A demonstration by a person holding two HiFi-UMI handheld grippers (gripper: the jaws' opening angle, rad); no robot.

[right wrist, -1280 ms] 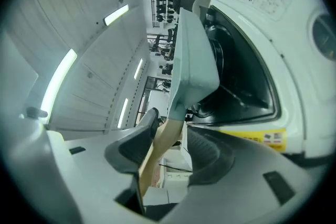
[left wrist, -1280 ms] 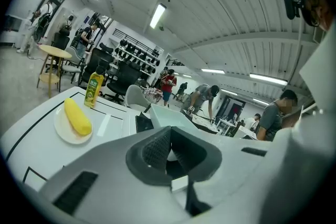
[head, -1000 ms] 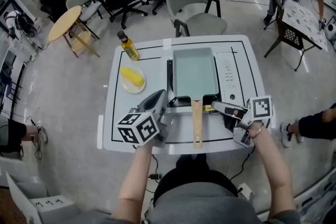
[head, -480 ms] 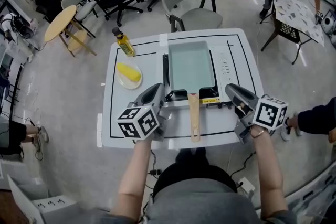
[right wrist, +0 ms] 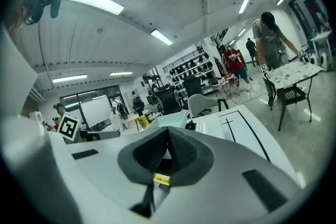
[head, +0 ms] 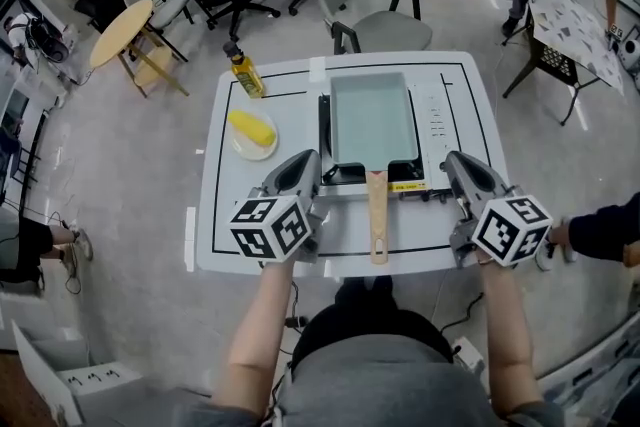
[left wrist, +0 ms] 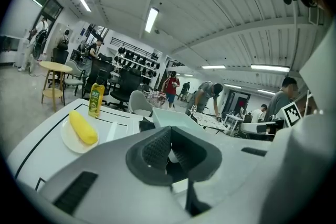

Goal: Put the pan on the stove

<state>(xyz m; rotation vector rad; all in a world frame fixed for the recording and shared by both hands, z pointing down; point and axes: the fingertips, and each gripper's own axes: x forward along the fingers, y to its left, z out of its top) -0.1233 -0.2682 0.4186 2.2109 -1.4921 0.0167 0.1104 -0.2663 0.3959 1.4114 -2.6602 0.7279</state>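
Note:
The rectangular pale-teal pan [head: 372,120] sits on the black-and-white stove [head: 430,130] in the middle of the white table, its wooden handle [head: 377,215] pointing toward me. My left gripper [head: 303,165] hovers left of the handle, shut and holding nothing. My right gripper [head: 458,165] hovers right of the handle, clear of it, shut and holding nothing. In the left gripper view the pan [left wrist: 167,119] shows beyond the closed jaws. In the right gripper view the pan [right wrist: 169,120] and the stove [right wrist: 212,126] lie ahead.
A plate with a yellow corn cob [head: 252,129] and an oil bottle [head: 243,71] stand on the table's left part. A grey chair [head: 375,10] stands behind the table. People and other furniture are around the room.
My right gripper has drawn back from the pan handle toward the right, turned to point forward, and its jaws have closed. The left gripper has barely moved. The pan stays on the stove.

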